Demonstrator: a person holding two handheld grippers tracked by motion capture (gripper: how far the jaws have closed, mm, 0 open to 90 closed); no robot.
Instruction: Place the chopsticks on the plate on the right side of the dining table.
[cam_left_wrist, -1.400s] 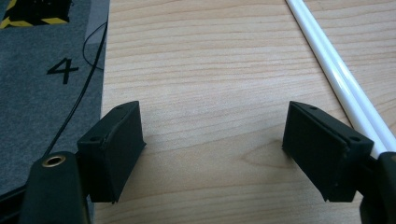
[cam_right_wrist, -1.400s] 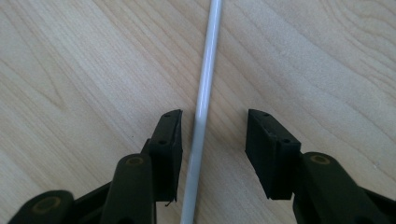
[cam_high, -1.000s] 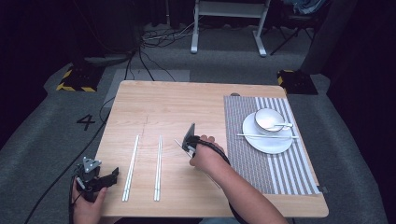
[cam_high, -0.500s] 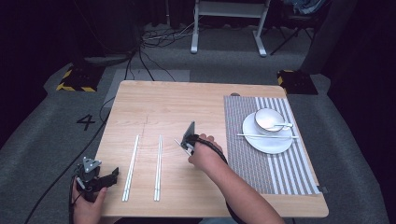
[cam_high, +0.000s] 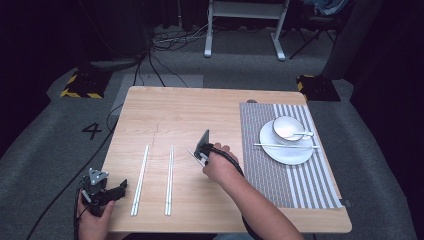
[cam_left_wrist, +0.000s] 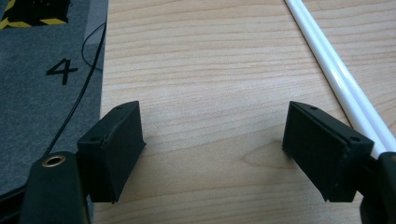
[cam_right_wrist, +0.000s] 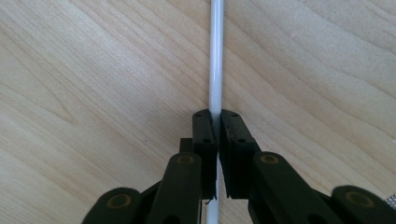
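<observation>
- My left gripper (cam_high: 119, 187) sits at the near left corner of the table (cam_high: 165, 110), jaws spread wide with bare wood between them, gripping nothing.
- Just to its right lies a pair of white chopsticks (cam_high: 140, 178), running away from me; in the left gripper view that same pair (cam_left_wrist: 343, 86) passes right beside my right-hand jaw.
- Further right, a second pair of chopsticks (cam_high: 169, 179) lies parallel to the first, roughly halfway between my two grippers.
- Now my right gripper (cam_high: 198, 154), mid-table: its jaws have just been closing, and they're clamped on a single white chopstick (cam_right_wrist: 215, 60), which runs straight out ahead between the pads, low over the wood.
- Off to the right of that gripper, the striped placemat (cam_high: 295, 182) carries a white plate (cam_high: 287, 152) with a bowl (cam_high: 287, 127) on it, a spoon in the bowl, and one more chopstick (cam_high: 285, 146) laid across the plate.
</observation>
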